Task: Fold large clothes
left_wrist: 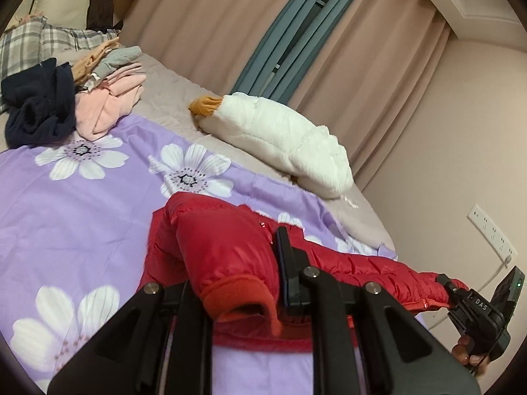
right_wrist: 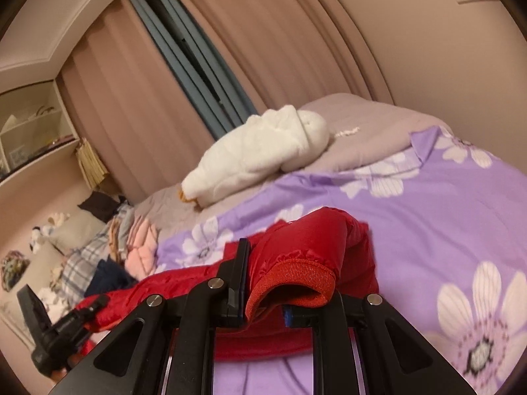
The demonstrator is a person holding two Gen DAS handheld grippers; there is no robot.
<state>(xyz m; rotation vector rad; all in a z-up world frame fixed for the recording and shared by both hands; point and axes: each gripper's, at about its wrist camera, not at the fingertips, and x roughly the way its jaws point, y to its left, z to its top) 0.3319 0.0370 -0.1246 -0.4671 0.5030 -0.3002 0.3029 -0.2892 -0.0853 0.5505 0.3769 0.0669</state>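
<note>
A red puffer jacket [left_wrist: 227,240] lies on a purple flowered bedsheet [left_wrist: 82,204]. My left gripper [left_wrist: 243,296] is shut on one ribbed sleeve cuff [left_wrist: 237,299]; only its right finger [left_wrist: 286,263] shows clearly. My right gripper [right_wrist: 283,283] is shut on the other sleeve cuff [right_wrist: 296,283], with the left finger [right_wrist: 238,276] against the fabric. The jacket also shows in the right wrist view [right_wrist: 306,240]. Each gripper appears in the other's view: the right one [left_wrist: 451,289] at the far right, the left one [right_wrist: 98,302] at the lower left.
A white plush goose [left_wrist: 280,138] lies on the grey mattress by the curtains. A pile of folded pink, grey and dark navy clothes [left_wrist: 66,105] sits at the far left with a plaid pillow [left_wrist: 29,42]. A wall socket [left_wrist: 490,230] is at right.
</note>
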